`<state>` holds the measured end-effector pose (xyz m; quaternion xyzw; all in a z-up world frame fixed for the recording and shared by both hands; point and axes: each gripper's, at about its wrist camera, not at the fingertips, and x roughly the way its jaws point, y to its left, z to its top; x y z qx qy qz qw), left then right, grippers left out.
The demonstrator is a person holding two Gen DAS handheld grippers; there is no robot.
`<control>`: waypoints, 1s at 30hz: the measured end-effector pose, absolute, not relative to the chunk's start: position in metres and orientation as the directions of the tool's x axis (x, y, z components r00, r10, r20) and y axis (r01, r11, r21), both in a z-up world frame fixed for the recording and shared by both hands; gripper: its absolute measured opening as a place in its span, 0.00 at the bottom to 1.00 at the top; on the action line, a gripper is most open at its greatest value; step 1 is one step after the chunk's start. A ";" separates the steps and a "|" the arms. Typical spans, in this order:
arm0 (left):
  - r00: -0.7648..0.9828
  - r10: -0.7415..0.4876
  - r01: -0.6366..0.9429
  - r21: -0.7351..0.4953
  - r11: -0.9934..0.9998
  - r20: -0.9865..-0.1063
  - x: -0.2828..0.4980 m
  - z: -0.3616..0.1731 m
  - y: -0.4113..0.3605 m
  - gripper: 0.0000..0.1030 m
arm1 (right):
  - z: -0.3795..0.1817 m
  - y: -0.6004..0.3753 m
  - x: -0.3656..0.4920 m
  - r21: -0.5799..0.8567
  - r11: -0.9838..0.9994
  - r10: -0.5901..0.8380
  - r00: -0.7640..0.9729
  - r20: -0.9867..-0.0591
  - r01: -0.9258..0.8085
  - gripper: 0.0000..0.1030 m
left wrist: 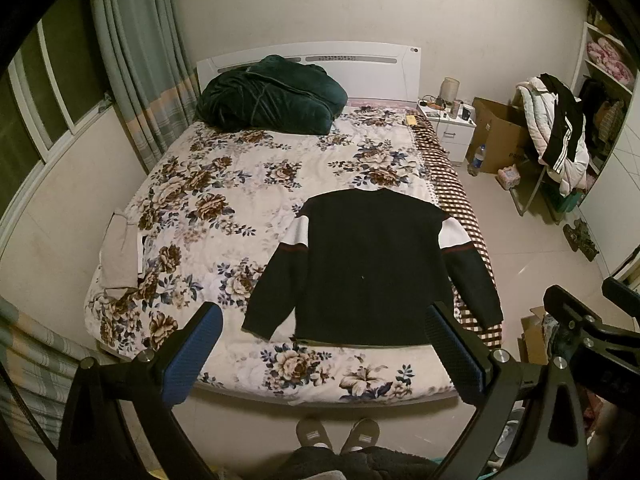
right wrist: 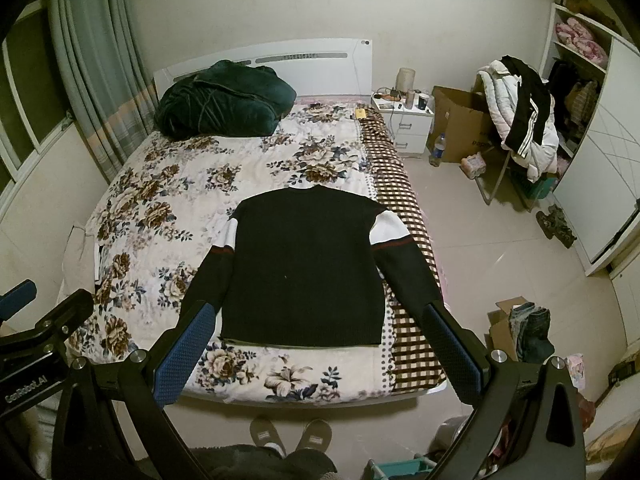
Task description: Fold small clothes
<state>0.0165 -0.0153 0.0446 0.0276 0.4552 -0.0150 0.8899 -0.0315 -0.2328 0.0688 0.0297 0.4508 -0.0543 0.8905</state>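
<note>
A black sweater point(left wrist: 372, 264) with white shoulder patches and red stripes lies flat, back up, sleeves spread, on the floral bed cover point(left wrist: 224, 184) near the bed's foot. It also shows in the right wrist view point(right wrist: 304, 264). My left gripper point(left wrist: 324, 316) is open and empty, held above the bed's foot edge, short of the sweater's hem. My right gripper point(right wrist: 318, 316) is open and empty at about the same height, its fingers framing the sweater's hem. The right gripper's body shows at the left wrist view's right edge point(left wrist: 580, 328).
A dark green blanket point(left wrist: 268, 96) is piled at the headboard. A folded beige garment point(left wrist: 120, 252) lies at the bed's left edge. A checked blanket point(right wrist: 404, 216) runs along the right edge. A nightstand point(right wrist: 404, 120), cardboard box point(right wrist: 460, 128) and clothes-laden chair point(right wrist: 524, 120) stand right. Slippered feet point(right wrist: 292, 436) are below.
</note>
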 end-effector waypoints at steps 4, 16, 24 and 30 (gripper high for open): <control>0.585 -0.002 0.052 0.034 0.998 -0.811 0.019 0.044 -0.015 1.00 | 0.075 -0.233 -0.031 0.004 0.993 -0.068 0.585 -0.808 0.121 1.00; 0.567 0.038 -0.014 0.036 0.999 -0.823 0.077 -0.005 -0.016 1.00 | 0.045 -0.251 -0.009 0.029 0.987 -0.064 0.562 -0.825 0.156 1.00; 0.397 0.169 -0.252 0.070 0.965 -0.902 0.150 -0.166 0.090 1.00 | -0.119 -0.282 0.075 0.046 0.963 -0.094 0.496 -0.863 0.264 1.00; 0.165 0.100 -0.417 0.023 0.909 -0.981 0.198 -0.344 0.184 1.00 | -0.263 -0.277 0.147 0.024 0.943 -0.112 0.384 -0.917 0.333 1.00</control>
